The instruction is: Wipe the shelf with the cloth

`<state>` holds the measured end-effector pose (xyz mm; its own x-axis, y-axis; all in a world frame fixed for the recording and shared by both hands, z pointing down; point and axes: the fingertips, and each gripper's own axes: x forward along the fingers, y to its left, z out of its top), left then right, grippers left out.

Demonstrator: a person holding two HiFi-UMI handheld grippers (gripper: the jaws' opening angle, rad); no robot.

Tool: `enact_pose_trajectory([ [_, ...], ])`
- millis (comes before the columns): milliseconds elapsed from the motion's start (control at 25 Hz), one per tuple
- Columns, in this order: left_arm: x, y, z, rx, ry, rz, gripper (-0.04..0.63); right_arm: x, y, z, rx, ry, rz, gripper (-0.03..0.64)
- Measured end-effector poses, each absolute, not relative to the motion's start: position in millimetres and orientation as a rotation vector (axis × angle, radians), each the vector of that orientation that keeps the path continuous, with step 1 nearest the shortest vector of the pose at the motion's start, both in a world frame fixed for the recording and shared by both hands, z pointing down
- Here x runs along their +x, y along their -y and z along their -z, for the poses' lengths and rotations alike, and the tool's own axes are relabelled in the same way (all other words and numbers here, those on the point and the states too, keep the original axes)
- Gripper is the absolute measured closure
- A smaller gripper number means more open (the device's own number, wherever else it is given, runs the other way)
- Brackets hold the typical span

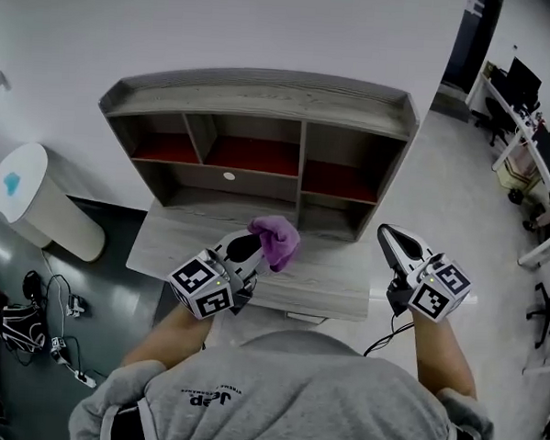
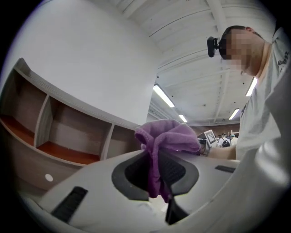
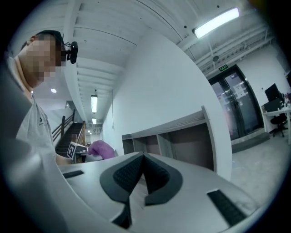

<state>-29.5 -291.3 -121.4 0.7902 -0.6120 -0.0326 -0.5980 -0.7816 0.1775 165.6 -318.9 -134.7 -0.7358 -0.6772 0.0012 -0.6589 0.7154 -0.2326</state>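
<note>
Head view: purple cloth [image 1: 276,240] clamped in left gripper [image 1: 251,247], bunched, likely for wiping shelf [image 1: 263,92]; right gripper [image 1: 393,241] closed, empty, held aside.

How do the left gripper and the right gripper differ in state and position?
The left gripper is shut on the purple cloth; the right gripper is shut on nothing. The left gripper hangs over the lower board of the shelf; the right gripper hangs by its right edge. Both point toward the shelf.

White wall [image 1: 266,30], pale floor [image 1: 456,183], office desks [image 1: 529,136], ceiling striplights [image 3: 216,22]
</note>
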Motion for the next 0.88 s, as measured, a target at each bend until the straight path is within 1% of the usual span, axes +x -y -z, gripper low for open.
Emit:
enact_pose_trajectory([
  [440, -6.8, 277.0, 126.4, 2.834, 0.968, 0.151, 0.524, 199.5, 302.6, 132.5, -1.218, -2.856, 0.331, 0.601],
  [600, 2.9, 280.5, 125.8, 2.806, 0.981, 0.173, 0.525, 212.0, 301.8, 129.5, -1.211, -2.851, 0.35, 0.601],
  [880, 15.7, 277.9, 125.1, 2.795, 0.987, 0.166, 0.523, 212.4, 301.6, 128.0, -1.156, -2.879, 0.35, 0.601],
])
